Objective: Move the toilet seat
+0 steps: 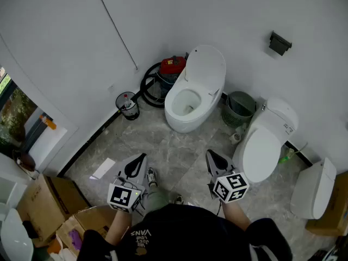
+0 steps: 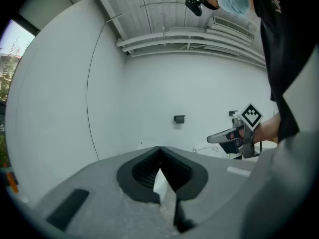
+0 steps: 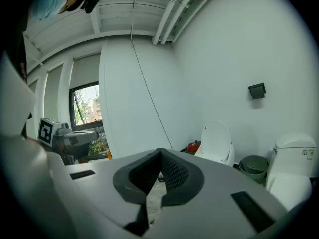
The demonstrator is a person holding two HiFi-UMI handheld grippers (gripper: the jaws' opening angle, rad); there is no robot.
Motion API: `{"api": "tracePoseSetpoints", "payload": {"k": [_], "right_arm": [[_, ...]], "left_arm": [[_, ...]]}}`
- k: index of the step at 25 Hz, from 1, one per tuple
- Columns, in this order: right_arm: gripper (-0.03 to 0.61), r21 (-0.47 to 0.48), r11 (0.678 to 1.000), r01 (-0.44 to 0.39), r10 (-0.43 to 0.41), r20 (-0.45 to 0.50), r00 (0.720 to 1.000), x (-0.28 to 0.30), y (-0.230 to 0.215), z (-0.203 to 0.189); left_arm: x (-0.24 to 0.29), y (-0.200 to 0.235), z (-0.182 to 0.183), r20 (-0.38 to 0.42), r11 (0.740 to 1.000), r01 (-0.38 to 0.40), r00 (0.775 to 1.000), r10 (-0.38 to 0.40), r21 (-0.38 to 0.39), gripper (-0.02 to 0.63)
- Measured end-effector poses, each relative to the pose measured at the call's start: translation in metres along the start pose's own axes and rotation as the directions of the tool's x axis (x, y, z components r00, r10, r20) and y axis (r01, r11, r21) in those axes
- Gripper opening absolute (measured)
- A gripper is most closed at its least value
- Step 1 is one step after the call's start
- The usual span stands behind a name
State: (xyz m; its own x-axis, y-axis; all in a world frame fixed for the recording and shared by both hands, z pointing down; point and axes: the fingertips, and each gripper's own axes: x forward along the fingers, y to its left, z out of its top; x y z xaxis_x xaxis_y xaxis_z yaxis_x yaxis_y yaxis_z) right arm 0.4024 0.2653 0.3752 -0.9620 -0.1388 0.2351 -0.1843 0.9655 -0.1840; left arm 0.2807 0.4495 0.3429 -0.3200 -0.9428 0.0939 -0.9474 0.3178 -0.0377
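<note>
**A:** so where's the toilet seat (image 1: 207, 69)?

**B:** tipped up on the toilet (image 1: 182, 113) at the floor's far edge, red vacuum (image 1: 172, 66) and green basket (image 1: 240, 106) flanking it. left claw (image 1: 140, 159) and right claw (image 1: 211, 156) both clenched empty, well apart from it.

The red machine (image 1: 173, 65) sits partly hidden behind the raised toilet lid (image 1: 205, 69). Cardboard boxes (image 1: 46, 203) run off the head view's lower left edge (their contents cannot be made out). The label (image 1: 286, 127) on the closed toilet (image 1: 261, 154) is too small to read.
</note>
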Motion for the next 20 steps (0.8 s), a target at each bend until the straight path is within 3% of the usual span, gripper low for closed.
{"api": "tracePoseSetpoints", "payload": {"k": [3,6,7,8,9,11,16,20], "right_arm": [[-0.003,-0.001,1.000,-0.004,0.004,-0.003,1.000,0.009,0.000,0.000],[0.000,0.042,0.999,-0.035,0.034,0.014,0.999,0.022,0.003,0.002],[-0.001,0.062,0.997,-0.036,0.035,0.015,0.999,0.028,0.002,0.001],[0.006,0.081,0.996,-0.031,0.031,0.006,1.000,0.034,0.000,-0.002],[0.094,0.098,0.995,-0.022,0.023,-0.011,1.000,0.040,-0.002,-0.006],[0.202,0.134,0.991,0.006,0.000,-0.046,0.999,0.052,-0.010,-0.016],[0.243,0.211,0.974,0.085,-0.063,-0.107,0.992,0.087,-0.028,-0.036],[0.306,0.219,0.963,0.154,-0.112,-0.193,0.975,0.118,-0.039,-0.050]], "left_arm": [[0.006,0.008,-0.003,0.006,1.000,0.003,1.000,-0.003,-0.026,0.008],[0.016,0.011,-0.010,-0.008,0.995,0.066,0.998,-0.067,-0.079,0.009],[0.020,0.012,-0.015,-0.022,0.991,0.088,0.996,-0.091,-0.102,0.073],[0.025,0.013,-0.020,-0.040,0.987,0.104,0.993,-0.110,-0.122,0.177],[0.030,0.016,-0.026,-0.060,0.984,0.112,0.991,-0.121,-0.138,0.233],[0.040,0.023,-0.036,-0.091,0.981,0.112,0.988,-0.127,-0.156,0.253],[0.065,0.052,-0.065,-0.160,0.974,0.113,0.976,-0.146,-0.194,0.269],[0.089,0.082,-0.089,-0.237,0.963,0.114,0.956,-0.174,-0.246,0.347]]}}
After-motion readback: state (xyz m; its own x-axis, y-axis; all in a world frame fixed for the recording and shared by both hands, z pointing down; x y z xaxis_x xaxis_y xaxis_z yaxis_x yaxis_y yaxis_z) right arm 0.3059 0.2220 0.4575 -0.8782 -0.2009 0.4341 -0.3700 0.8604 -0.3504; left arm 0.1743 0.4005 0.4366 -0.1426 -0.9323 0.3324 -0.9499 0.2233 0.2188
